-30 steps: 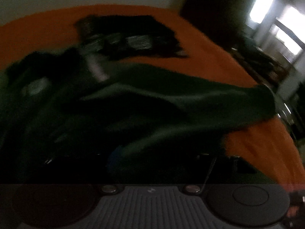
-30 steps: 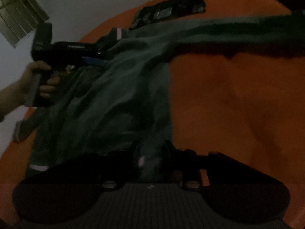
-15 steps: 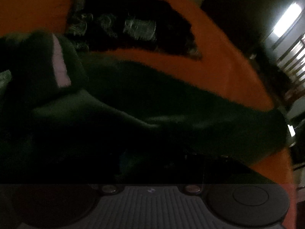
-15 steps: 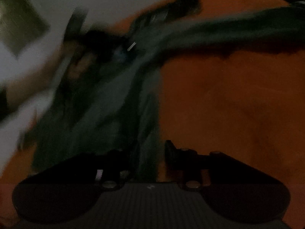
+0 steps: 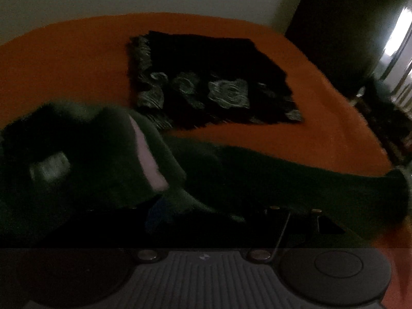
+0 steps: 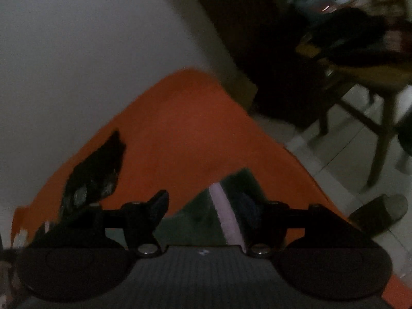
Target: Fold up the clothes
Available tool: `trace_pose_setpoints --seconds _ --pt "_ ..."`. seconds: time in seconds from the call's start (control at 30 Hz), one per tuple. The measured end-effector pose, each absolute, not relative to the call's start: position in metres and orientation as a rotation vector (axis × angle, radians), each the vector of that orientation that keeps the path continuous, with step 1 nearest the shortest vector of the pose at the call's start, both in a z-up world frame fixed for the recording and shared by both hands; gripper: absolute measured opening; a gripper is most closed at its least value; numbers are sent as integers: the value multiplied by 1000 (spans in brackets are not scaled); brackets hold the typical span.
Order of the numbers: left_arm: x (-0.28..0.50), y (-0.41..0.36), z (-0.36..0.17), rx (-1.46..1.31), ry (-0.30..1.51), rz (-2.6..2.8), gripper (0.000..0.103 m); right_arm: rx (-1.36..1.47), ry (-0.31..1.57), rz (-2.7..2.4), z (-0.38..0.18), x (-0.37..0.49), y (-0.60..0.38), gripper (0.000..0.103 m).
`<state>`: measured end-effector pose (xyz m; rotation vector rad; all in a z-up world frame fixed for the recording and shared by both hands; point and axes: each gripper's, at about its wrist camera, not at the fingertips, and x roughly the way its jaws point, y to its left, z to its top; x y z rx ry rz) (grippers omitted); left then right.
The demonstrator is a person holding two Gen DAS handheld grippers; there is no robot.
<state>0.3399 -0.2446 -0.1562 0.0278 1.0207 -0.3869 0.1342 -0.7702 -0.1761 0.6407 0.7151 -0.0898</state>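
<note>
A dark green garment with a pale stripe lies across the orange bed cover. Its sleeve stretches to the right in the left wrist view. My left gripper is buried in the green cloth and its fingers are hidden in the dark. In the right wrist view my right gripper stands open, with the green garment and its pale stripe lying between the fingers. A folded black patterned cloth lies flat further back on the bed; it also shows in the right wrist view.
A white wall stands behind the bed. Past the bed's right edge are a tiled floor, a wooden chair piled with dark things, and a shoe. The room is very dim.
The right gripper has opened and swung to face the bed's far corner and the chair. The left gripper moved with the green cloth, and the folded black cloth now shows in full.
</note>
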Motion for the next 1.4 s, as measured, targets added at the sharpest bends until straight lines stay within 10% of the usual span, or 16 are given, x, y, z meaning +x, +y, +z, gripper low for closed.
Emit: trace_pose_setpoints --seconds 0.2,0.3,0.5,1.07,1.17,1.4 --pt "378 -270 -163 232 1016 -298 58 579 930 -124 -215 186 -797 64" --pt "385 -271 -169 275 1003 -266 26 641 887 -39 -229 190 -796 16" --pt "382 -254 -155 275 974 -276 10 484 757 -168 -213 171 -774 16" --pt "417 -297 -194 -89 1244 -285 27 530 765 -159 -209 180 -765 31" --pt "418 -300 -189 -54 1195 -262 5 520 776 -155 -211 182 -761 31" --pt "413 -309 -175 20 1164 -263 7 495 779 -125 -210 183 -744 39"
